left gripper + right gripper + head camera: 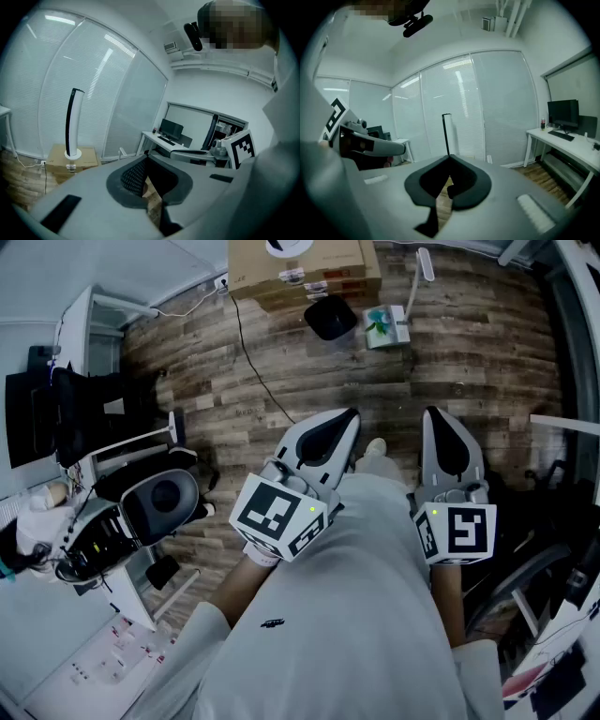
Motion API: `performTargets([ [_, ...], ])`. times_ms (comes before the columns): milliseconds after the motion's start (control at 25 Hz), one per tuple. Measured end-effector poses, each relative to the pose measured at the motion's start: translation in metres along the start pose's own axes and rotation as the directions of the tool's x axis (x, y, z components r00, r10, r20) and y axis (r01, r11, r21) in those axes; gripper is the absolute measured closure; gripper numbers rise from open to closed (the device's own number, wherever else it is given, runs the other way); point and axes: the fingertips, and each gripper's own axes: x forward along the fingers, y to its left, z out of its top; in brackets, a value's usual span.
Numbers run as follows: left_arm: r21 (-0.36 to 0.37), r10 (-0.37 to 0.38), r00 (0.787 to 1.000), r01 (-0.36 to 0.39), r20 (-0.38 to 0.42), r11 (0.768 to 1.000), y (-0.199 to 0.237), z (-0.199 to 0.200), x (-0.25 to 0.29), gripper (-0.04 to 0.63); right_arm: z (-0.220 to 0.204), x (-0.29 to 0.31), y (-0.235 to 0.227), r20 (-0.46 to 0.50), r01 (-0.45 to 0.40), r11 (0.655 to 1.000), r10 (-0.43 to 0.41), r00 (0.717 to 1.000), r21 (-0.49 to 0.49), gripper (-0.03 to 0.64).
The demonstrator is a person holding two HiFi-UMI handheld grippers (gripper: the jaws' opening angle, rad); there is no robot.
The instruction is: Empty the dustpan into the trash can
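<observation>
- Dustpan point(384, 326), or what I take for it: a pale teal pan with a white handle point(420, 277), lying on the wood floor point(469, 352) well ahead of both my grippers, roughly between their tips.
- Trash can point(330, 317), black and round, sits just left of it, ahead of my left gripper point(349, 418).
- Left jaws are together on nothing. My right gripper point(434, 415) is the same.
- I'm holding both close to my body, I'd say because the reach hasn't begun.

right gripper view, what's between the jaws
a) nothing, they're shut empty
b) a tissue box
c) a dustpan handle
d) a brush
a: the right gripper has its jaws meeting at the tips, with nothing held between them.
</observation>
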Motion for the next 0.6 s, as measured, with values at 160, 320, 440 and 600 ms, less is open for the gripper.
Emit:
performTargets([
  [160,-0.013,0.001,1.0,-0.001,-0.002,1.0,-0.012,-0.003,0.013,0.589,0.003,-0.011,-0.014,0.001,0.014,1.0,-0.014,1.0,-0.016,0.604],
  [320,0.01,-0.004,1.0,0.004,-0.017,1.0,-0.026,-0.007,0.027,0.589,-0.015,-0.021,-0.034,-0.014,0.049,0.999,-0.049,0.999,0.012,0.604],
  [440,0.025,0.008,1.0,-0.007,-0.02,1.0,-0.032,-0.008,0.036,0.589,-0.024,-0.026,-0.056,0.002,0.091,0.989,-0.092,0.996,0.113,0.604],
  [600,-0.016,0.029,0.998,-0.03,-0.05,0.999,-0.036,-0.023,0.048,0.589,-0.035,-0.035,-0.085,-0.03,0.174,0.971,-0.171,0.985,0.164,0.604],
])
